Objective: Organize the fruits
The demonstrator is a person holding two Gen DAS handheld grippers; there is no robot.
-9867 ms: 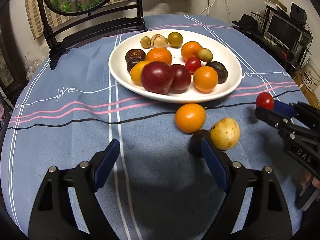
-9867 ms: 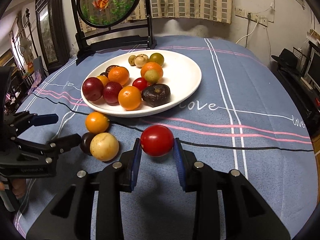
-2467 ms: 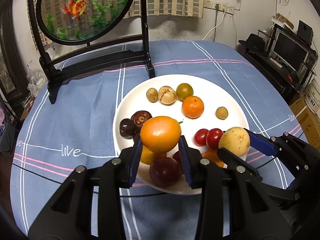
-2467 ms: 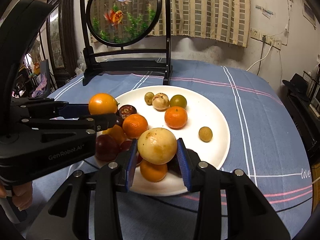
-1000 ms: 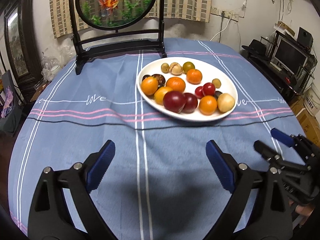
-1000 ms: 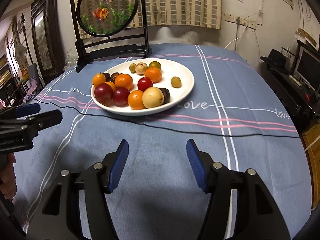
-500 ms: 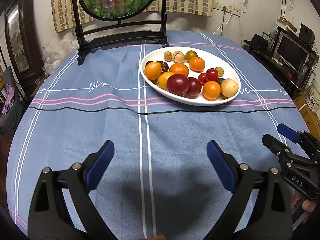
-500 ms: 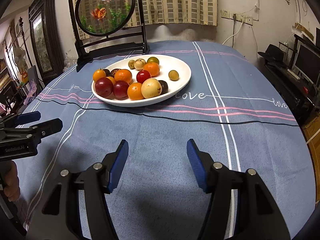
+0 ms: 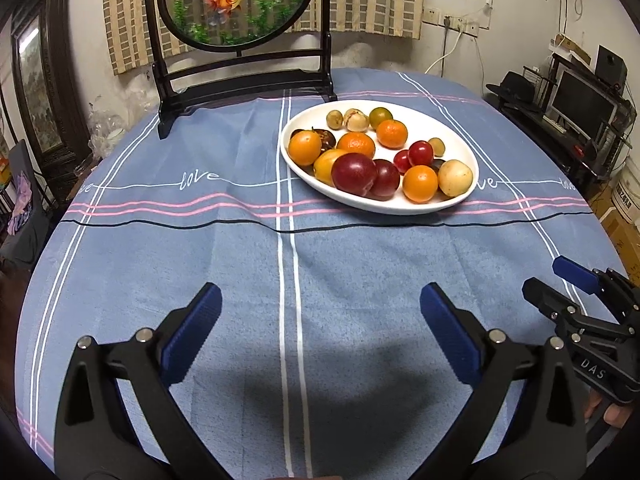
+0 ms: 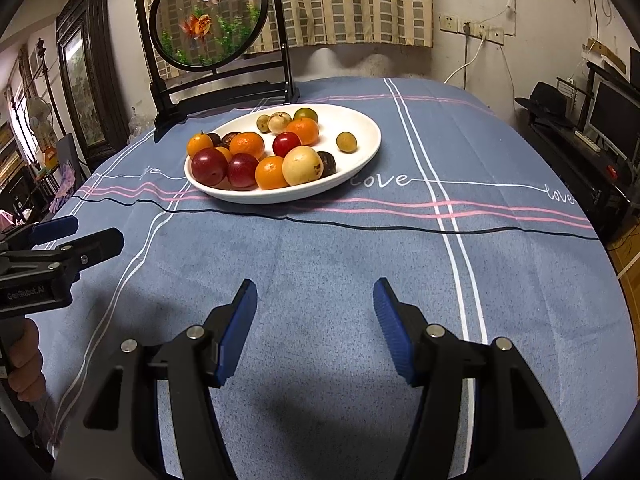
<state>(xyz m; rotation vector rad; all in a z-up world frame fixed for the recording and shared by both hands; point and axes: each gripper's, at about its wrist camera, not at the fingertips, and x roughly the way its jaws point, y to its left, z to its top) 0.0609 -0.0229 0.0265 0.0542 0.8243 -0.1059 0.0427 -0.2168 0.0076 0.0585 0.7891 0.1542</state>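
Since 0.5 s ago we've drawn back slightly; left gripper (image 9: 320,304) & right gripper (image 10: 315,294) jaws wide apart, empty. Only right view shows left-hand fingers (image 10: 26,364); plate (image 9: 460,142) holds all fruit.

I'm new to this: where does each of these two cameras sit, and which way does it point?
Left wrist view: mounted on the left gripper, looking forward over the blue tablecloth at the white plate; its own open fingers show, with the right gripper at the right edge.
Right wrist view: mounted on the right gripper, facing the same plate; its open fingers show, with the left gripper and holding hand at left.
Shared: the plate of fruit, the tablecloth, the goldfish screen.
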